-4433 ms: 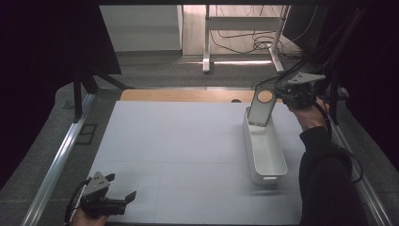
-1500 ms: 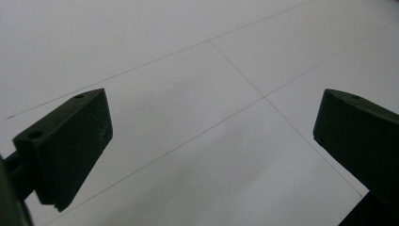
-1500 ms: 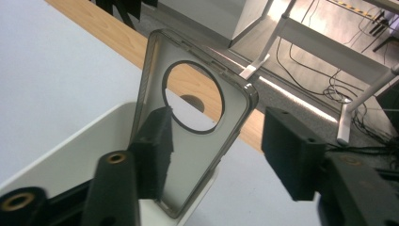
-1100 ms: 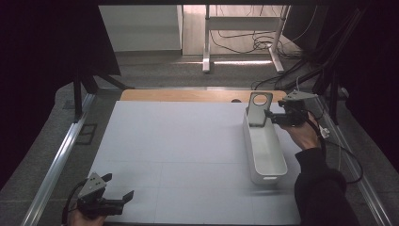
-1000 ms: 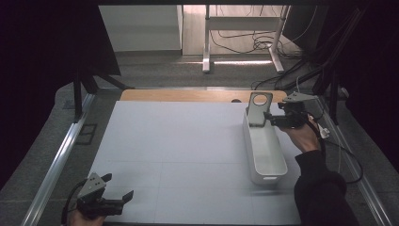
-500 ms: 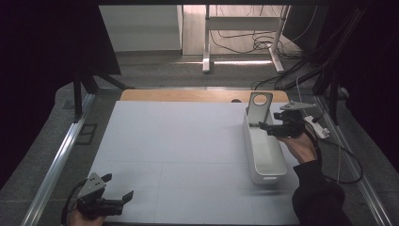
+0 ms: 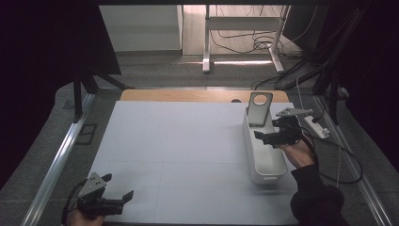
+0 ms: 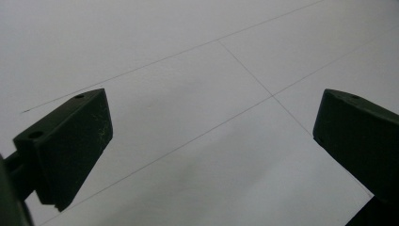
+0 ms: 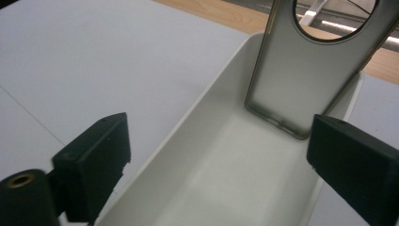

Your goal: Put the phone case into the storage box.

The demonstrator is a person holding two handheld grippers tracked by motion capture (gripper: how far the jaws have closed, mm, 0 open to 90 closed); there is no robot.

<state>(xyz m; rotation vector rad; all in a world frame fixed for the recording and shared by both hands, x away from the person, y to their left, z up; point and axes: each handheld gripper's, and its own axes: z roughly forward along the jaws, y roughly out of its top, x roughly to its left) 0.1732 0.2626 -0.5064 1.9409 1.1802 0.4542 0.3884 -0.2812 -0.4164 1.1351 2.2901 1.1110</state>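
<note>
Phone case (image 7: 259, 109) leaning in white bin (image 7: 265, 160), R gripper (image 7: 270, 137) fingers apart

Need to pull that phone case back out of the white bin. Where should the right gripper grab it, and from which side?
Grip the phone case at its top, beside the round cutout, coming from above. It leans upright against the far end of the white bin, top edge clear of the rim, lower end down inside. The right gripper is open over the bin.

White counter (image 7: 188, 141); wooden strip (image 7: 188, 95) at far edge; cables (image 7: 244, 42) on floor beyond; power strip (image 7: 316, 127), right.
</note>
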